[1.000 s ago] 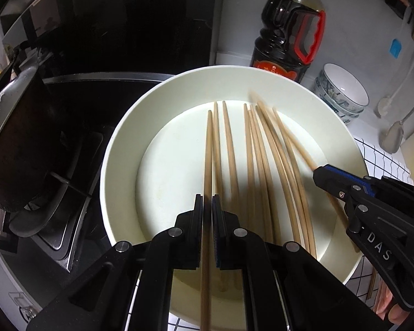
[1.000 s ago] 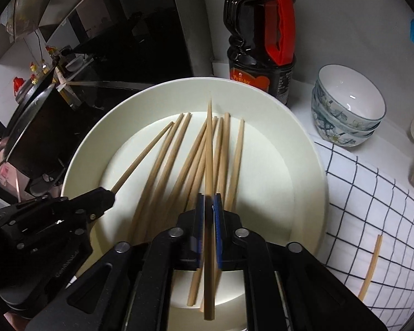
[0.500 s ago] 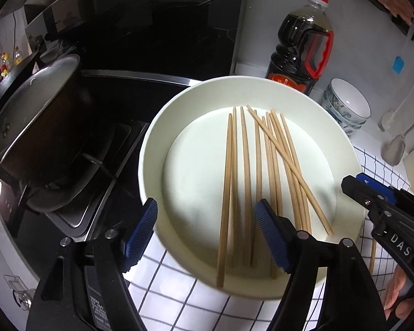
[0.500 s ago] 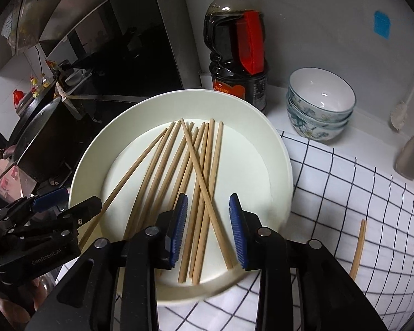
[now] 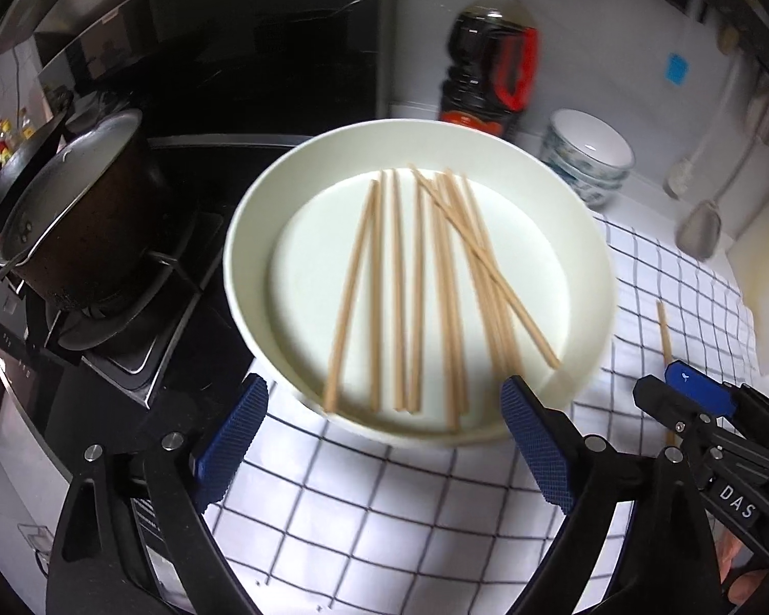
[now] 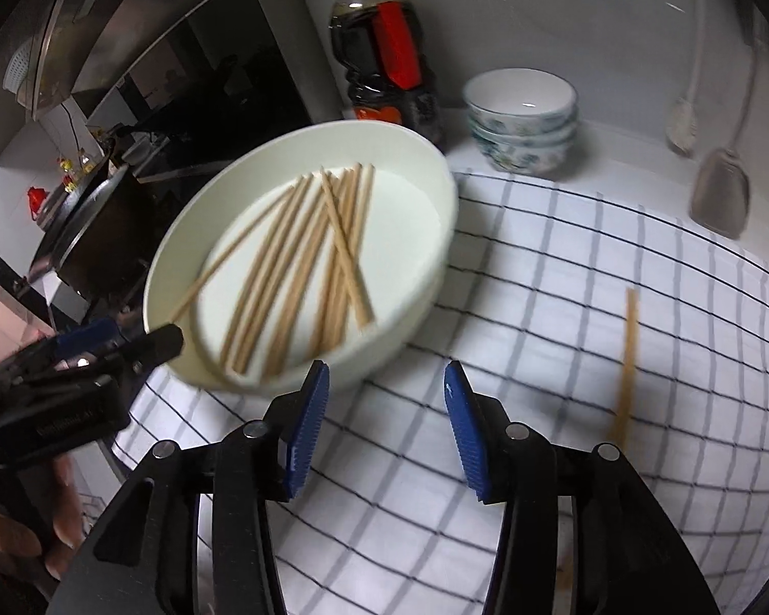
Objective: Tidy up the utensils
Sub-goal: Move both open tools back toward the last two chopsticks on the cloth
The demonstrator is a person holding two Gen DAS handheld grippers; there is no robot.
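Chopsticks [image 5: 438,287]: a loose bundle of plain wooden sticks lies in the white bowl [image 5: 251,236] at frame centre of my left view, mostly side by side, one slanting across the rest.
Stray chopstick [image 6: 626,359]: one more lies alone on the checked cloth [image 6: 538,307], right of frame in my right view, well apart from the bowl.
Left fingers [image 5: 384,441]: opening, already very wide, nothing between them; they hang over the near rim of the bowl.
Right fingers [image 6: 384,420]: opening, about half spread, empty, over bare cloth just right of the bowl.
Step in hand: by my reading, between picks, both pairs free of the bundle.
Next move: probably the stray stick; it calls for swinging my right fingers toward it, lining them across its thin shaft and closing low against the cloth.
Materials: slender, smooth, pale-brown sticks; glossy, round, deep-walled bowl; soft white cloth with a dark grid; ribbed blue pads on black fingers.
Surroundings: dark sauce bottle [image 5: 489,66] and stacked patterned bowls [image 6: 523,118] behind; metal pot [image 5: 72,210] at left.
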